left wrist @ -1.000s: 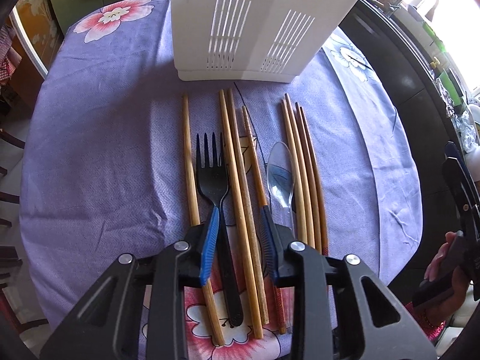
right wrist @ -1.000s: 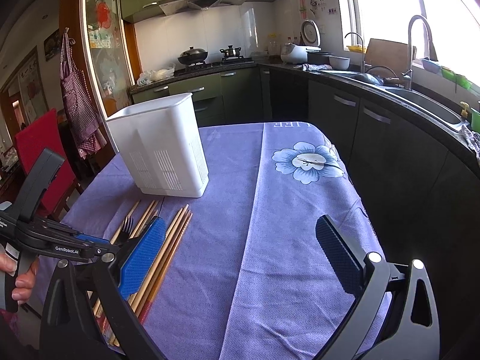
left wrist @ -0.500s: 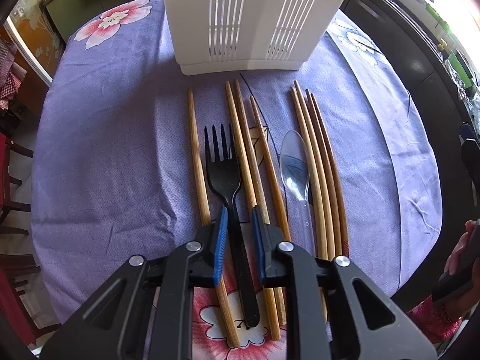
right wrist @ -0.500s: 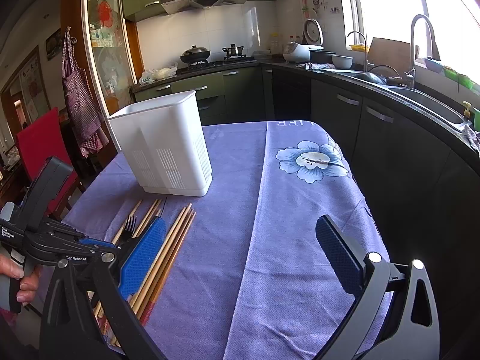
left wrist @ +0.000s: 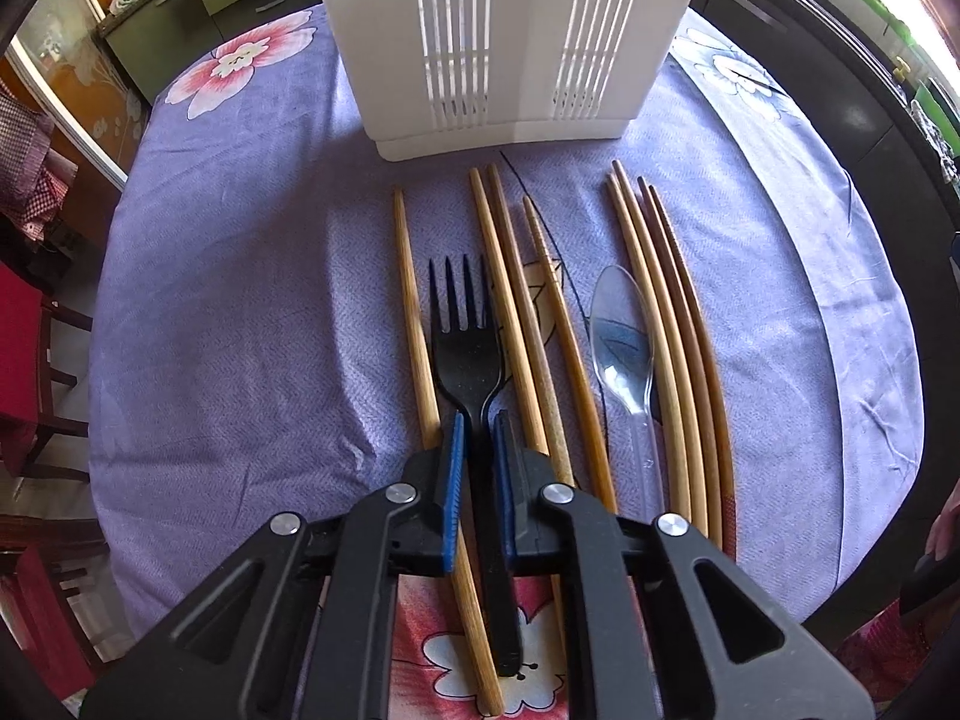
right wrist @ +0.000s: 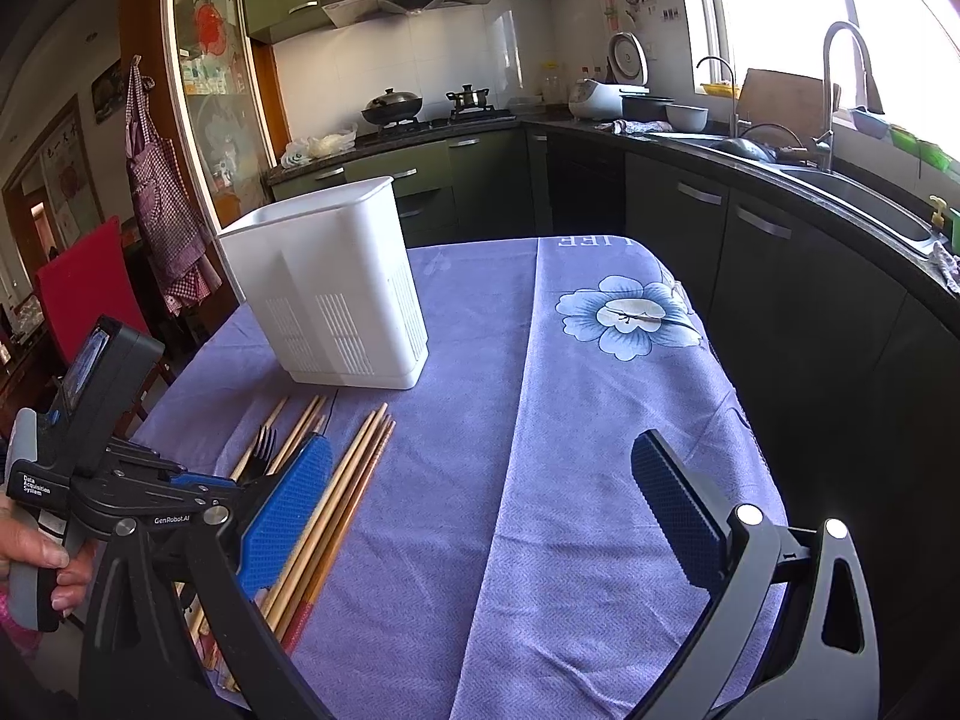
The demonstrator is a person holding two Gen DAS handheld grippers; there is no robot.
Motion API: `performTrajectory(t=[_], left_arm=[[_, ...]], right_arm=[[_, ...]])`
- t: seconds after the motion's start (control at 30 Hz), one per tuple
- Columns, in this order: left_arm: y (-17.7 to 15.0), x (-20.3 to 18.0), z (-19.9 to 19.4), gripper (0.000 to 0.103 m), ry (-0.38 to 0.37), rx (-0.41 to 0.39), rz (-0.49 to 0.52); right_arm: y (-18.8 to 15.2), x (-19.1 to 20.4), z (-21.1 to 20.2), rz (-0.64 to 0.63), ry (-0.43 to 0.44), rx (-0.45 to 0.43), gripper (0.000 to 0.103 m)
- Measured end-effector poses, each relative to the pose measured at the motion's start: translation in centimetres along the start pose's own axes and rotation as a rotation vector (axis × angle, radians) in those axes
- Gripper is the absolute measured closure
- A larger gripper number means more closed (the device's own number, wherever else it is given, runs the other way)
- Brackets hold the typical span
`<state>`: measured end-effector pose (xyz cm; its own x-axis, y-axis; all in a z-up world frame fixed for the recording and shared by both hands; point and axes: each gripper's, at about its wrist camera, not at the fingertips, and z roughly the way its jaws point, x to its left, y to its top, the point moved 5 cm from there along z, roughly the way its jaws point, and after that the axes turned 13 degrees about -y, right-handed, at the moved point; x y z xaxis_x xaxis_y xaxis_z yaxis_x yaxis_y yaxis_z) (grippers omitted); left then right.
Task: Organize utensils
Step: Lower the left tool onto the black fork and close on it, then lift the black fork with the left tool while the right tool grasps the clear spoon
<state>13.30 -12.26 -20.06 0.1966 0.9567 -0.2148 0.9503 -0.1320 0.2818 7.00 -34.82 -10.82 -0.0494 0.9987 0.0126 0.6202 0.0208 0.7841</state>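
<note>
A black plastic fork (left wrist: 465, 348) lies on the purple floral tablecloth (left wrist: 240, 312), tines toward a white slotted utensil holder (left wrist: 510, 36). My left gripper (left wrist: 479, 426) is shut on the fork's handle just behind its head. Several wooden chopsticks (left wrist: 522, 324) and a clear plastic spoon (left wrist: 621, 348) lie beside the fork. In the right wrist view my right gripper (right wrist: 480, 498) is wide open and empty above the cloth, right of the chopsticks (right wrist: 342, 492). The holder (right wrist: 330, 294) and the fork's tines (right wrist: 263, 444) also show there.
A red chair (right wrist: 84, 294) stands at the table's left side. Dark kitchen cabinets (right wrist: 750, 264) and a sink (right wrist: 852, 192) run along the right. The table edge (left wrist: 888, 360) curves off close to the right of the chopsticks.
My left gripper's jaws have closed from wide apart onto the fork's handle, and the gripper has moved forward toward the holder. My right gripper has stayed open and nearly still.
</note>
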Motion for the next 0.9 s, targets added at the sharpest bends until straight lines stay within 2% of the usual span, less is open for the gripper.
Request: performTrajectory(t=[0.1, 0.2, 0.43, 0.57, 0.7, 0.73, 0.77, 0.8, 0.9], left_arm=[[0.2, 0.2, 0.0, 0.094, -0.017, -0.013, -0.013], [0.2, 0.1, -1.1, 0.094, -0.043, -0.052, -0.006], [1.2, -0.1, -7.0, 0.094, -0.056, -0.231, 0.036], [1.0, -0.1, -9.8, 0.094, -0.063, -0.313, 0.062], [0.8, 0.4, -11.3, 0.094, -0.088, -0.360, 0.070], [0.6, 0.6, -11.6, 0.094, -0.094, -0.368, 0.072], [0.5, 0.8, -11.8, 0.094, -0.100, -0.373, 0.073], [0.4, 1.1, -11.9, 0.094, -0.107, -0.378, 0.071], [0.2, 2.0, -12.0, 0.094, -0.122, -0.388, 0.068]], right_arm=[[0.1, 0.2, -0.1, -0.005, 0.006, 0.002, 0.004], [0.1, 1.2, -0.2, -0.013, 0.056, 0.035, 0.004], [-0.3, 6.7, 0.7, -0.126, 0.115, 0.172, 0.004], [-0.8, 9.5, 1.8, -0.124, 0.147, 0.243, 0.005], [-1.9, 11.3, 3.5, -0.074, 0.196, 0.371, 0.023], [-2.3, 11.7, 3.7, -0.071, 0.196, 0.392, 0.034], [-2.5, 12.2, 4.0, -0.076, 0.192, 0.410, 0.041], [-2.7, 12.5, 4.2, -0.081, 0.185, 0.426, 0.053], [-3.4, 13.7, 4.6, -0.104, 0.159, 0.466, 0.062]])
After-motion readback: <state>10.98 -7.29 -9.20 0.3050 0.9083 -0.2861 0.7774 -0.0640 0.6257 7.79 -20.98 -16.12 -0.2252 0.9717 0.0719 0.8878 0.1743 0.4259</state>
